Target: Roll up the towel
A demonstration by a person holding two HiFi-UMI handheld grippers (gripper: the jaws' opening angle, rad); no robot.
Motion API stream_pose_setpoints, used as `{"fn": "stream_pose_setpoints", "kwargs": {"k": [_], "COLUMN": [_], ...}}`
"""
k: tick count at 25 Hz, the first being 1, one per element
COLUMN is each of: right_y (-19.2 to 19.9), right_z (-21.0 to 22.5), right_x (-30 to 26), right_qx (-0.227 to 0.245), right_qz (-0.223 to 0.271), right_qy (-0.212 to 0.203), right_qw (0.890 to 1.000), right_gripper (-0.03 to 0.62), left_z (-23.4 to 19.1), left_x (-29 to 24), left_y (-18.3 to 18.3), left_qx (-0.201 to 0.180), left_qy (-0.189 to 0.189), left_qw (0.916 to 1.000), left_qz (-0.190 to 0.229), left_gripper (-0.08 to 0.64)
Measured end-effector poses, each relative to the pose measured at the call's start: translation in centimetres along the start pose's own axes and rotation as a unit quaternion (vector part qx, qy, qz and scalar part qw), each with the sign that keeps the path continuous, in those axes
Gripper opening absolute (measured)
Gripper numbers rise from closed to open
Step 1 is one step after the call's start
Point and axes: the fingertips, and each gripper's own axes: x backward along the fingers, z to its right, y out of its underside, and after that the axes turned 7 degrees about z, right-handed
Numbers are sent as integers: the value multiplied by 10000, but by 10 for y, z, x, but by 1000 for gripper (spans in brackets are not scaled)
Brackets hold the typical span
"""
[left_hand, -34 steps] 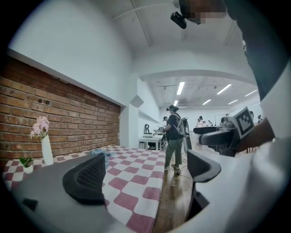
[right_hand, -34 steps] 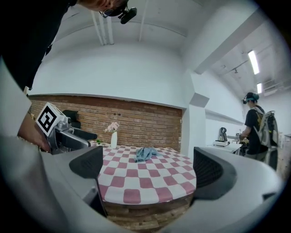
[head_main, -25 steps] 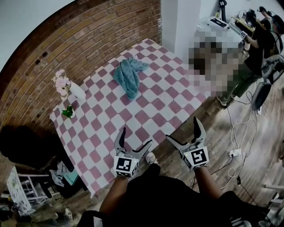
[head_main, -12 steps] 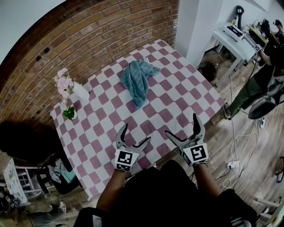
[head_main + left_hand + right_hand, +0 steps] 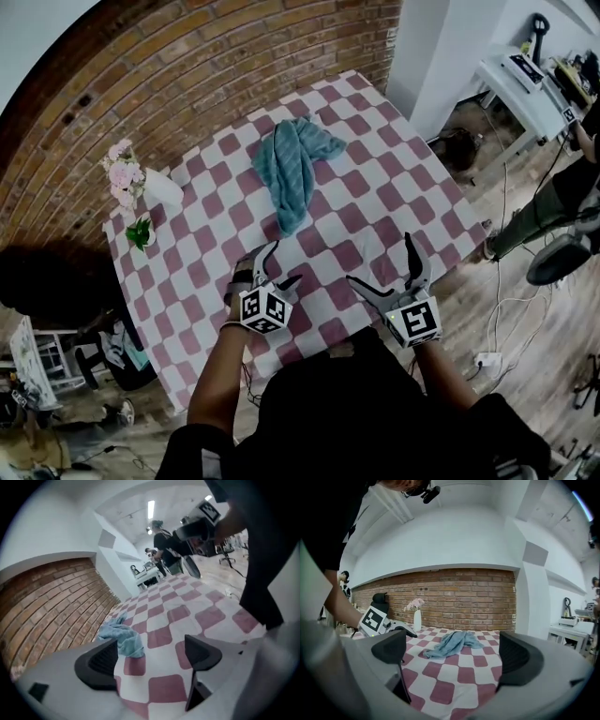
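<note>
L gripper (image 5: 279, 264) jaws were apart, had just been narrowing, nothing betw. them; R gripper (image 5: 380, 261) stood wide open, empty. Towel (image 5: 291, 169) lay crumpled upper-centre on checked table (image 5: 375, 192), long axis approx. vertical, lower tip nearest L gripper.

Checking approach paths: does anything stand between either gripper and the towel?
Nothing visible: only bare table lies between the towel and the left gripper, whose empty jaws have just been closing partway, or the open, empty right gripper. The vase stands aside.
</note>
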Motion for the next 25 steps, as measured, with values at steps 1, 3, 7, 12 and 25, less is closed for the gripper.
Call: {"fn": "stream_pose_setpoints", "kwargs": {"k": [1, 3, 7, 12, 25], "right_y": [3, 8, 23, 33, 56], "right_z": [7, 18, 33, 46, 63], "right_x": [-3, -9, -16, -14, -9], "right_qx": [23, 7, 58, 73, -3], "right_qz": [-29, -98, -231, -320, -506], "right_qy": [-95, -250, -518, -686, -1264], "right_qw": [9999, 9996, 9984, 9971, 9907], "right_gripper": [591, 591, 591, 589, 589], "left_z": [-2, -9, -19, -16, -108], "left_x": [-9, -26, -57, -90, -59], "left_y": [6, 20, 42, 68, -25], "left_qx": [-325, -980, -1846, -2471, -754], "left_qy": [89, 291, 716, 1076, -760], "left_qw": [9992, 9924, 9724, 9488, 9889], "left_qz": [-232, -687, -1237, -1647, -1026], "left_gripper": [442, 433, 378, 293, 32]}}
